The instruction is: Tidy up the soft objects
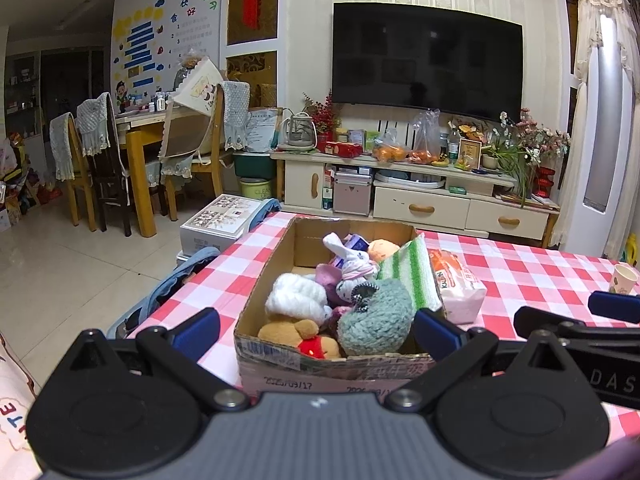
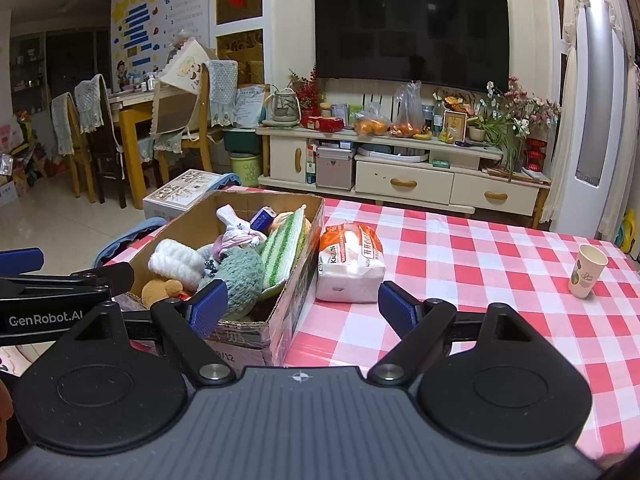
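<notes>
We hold left gripper (image 1: 316, 330) wide open, empty, before cardboard box (image 1: 280, 264) at tabletop's left edge | soft toys (image 1: 372, 320) gathered inside | right gripper (image 2: 302, 306) wide open, empty | tissue pack (image 2: 350, 264) outside, likely next.

A bench (image 2: 460, 248) under red-and-white checked cloth carries a brown cardboard box (image 2: 296, 280), an orange-and-white tissue pack (image 2: 350, 260) just beside it, and a white paper cup (image 2: 587, 271) well apart.

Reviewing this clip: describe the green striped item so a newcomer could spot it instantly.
Start at the cardboard box on the pink checked tablecloth. Along its right wall, nearest the tissue pack, the green-and-white striped cloth stands propped on edge. It alone is flat and striped; its neighbours are rounded plush toys and knits.
</notes>
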{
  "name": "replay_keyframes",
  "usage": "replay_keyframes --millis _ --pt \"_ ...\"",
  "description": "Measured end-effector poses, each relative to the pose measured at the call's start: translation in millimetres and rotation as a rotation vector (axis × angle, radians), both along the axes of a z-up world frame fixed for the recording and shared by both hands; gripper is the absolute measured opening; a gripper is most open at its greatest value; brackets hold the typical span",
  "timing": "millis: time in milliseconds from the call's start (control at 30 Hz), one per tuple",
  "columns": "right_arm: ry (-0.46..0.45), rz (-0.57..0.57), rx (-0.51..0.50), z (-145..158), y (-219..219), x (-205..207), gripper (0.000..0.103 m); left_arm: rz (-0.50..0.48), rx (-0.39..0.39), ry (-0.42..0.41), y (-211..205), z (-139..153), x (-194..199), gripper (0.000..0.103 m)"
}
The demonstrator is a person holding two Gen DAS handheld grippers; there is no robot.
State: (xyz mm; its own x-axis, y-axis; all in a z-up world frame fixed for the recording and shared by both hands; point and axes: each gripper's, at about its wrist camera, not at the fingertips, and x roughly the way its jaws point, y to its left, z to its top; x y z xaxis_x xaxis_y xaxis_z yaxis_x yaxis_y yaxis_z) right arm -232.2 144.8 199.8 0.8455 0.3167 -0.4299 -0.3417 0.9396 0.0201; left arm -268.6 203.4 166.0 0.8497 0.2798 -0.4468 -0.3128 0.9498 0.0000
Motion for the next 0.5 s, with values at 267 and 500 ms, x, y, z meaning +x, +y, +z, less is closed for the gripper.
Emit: replay_keyframes --millis 267,500 --pt "-0.001 -0.004 0.000 -3.0 -2.1 0.4 0.103 0.006 -0.004 0.002 0.1 -2.4 0.2 0.102" --pt "0.016 -0.010 0.011 -8.8 -4.5 1.7 0.103 0.001 -0.001 0.017 -2.8 -8.3 6.2 0.102"
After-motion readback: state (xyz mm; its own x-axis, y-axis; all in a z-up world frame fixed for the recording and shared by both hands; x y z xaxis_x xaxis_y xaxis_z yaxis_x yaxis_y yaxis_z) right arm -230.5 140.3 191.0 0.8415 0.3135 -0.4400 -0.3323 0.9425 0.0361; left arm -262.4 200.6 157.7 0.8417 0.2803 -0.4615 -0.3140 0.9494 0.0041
